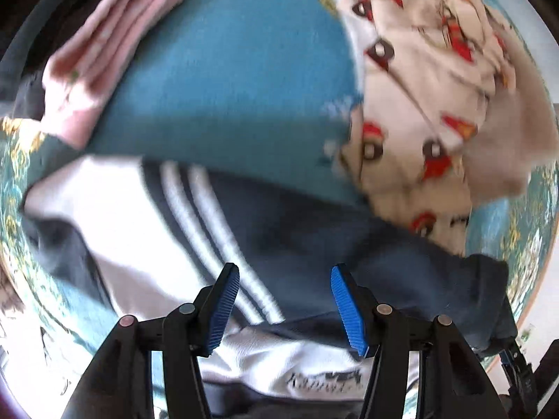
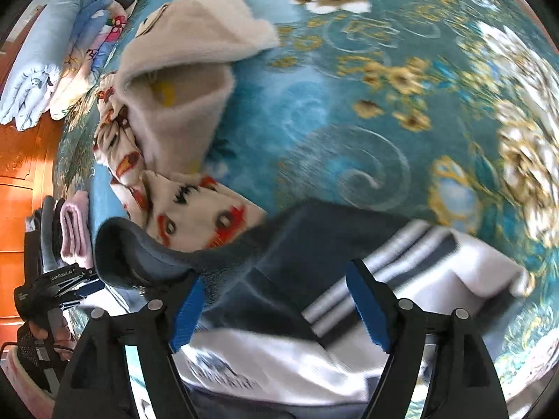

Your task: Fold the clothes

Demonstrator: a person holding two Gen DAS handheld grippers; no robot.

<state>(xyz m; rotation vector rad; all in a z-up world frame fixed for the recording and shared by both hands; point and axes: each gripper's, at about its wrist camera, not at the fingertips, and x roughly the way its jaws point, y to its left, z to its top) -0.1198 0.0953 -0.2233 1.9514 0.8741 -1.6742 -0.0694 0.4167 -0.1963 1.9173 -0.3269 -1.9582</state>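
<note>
- Your left gripper and right gripper hover spread, holding nothing.
- The jacket lies on the blanket, just beside the printed pile.
- Likely mid-fold: next, pinch an edge.

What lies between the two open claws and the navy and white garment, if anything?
Nothing visible. The left claw and right claw are both open directly over the navy and white garment. The cartoon-print fleece lies beside it, overlapping only its far edge.
</note>
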